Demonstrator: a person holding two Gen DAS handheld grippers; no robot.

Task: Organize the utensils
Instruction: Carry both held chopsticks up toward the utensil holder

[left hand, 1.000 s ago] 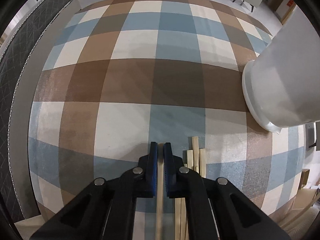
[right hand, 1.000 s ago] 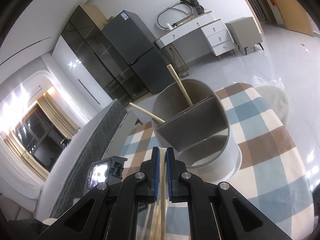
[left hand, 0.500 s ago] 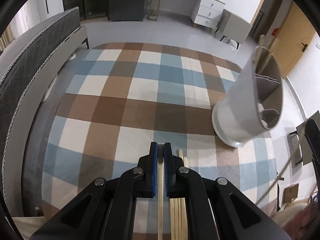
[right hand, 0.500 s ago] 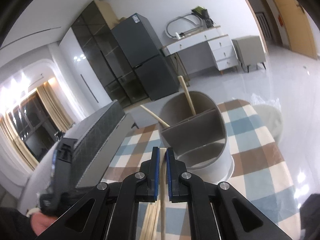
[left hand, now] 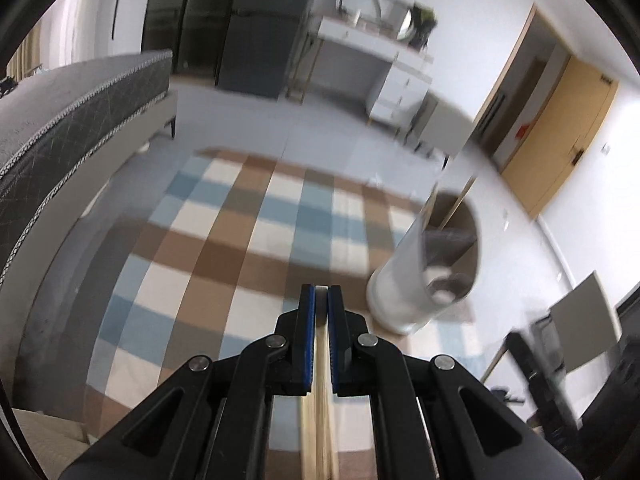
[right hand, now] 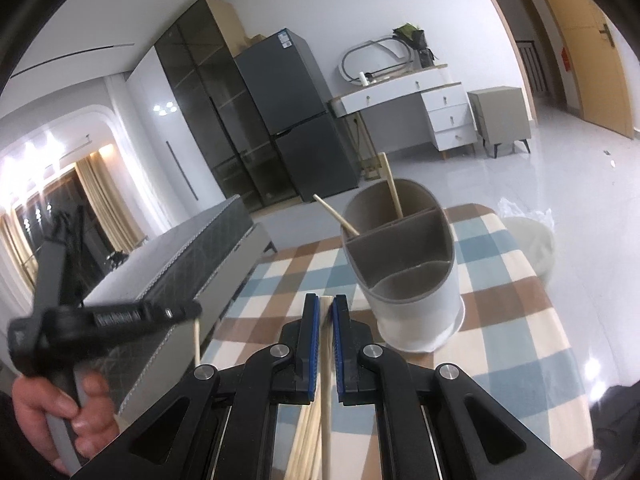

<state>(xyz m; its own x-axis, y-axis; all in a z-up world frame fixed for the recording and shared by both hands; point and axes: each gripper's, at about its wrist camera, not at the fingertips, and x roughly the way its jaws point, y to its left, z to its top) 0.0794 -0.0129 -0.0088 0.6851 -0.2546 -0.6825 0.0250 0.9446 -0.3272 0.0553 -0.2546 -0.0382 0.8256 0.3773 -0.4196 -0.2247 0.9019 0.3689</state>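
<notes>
My left gripper (left hand: 321, 292) is shut on a wooden chopstick (left hand: 321, 344), lifted above the checked tablecloth (left hand: 224, 264). In the right wrist view a hand holds that left gripper (right hand: 100, 316) at the left, its chopstick (right hand: 197, 340) hanging down. My right gripper (right hand: 325, 300) is shut on another chopstick (right hand: 326, 400). The white divided utensil holder (right hand: 416, 304) stands upright just beyond it, with two chopsticks (right hand: 394, 188) in its back compartment. The holder (left hand: 416, 280) appears blurred at the right of the left wrist view. Several loose chopsticks (right hand: 306, 436) lie on the cloth under the right gripper.
A grey quilted bed (left hand: 60, 120) runs along the table's left side. Past the far edge are a dark fridge (right hand: 296, 120), a white desk (right hand: 420, 100) and a grey side cabinet (right hand: 500, 116). A white bag (right hand: 532, 240) lies beyond the table's right corner.
The left gripper has risen from the cloth with its chopstick and tilted up, so the room now shows. It has come into the right wrist view. The right gripper shifted slightly.
</notes>
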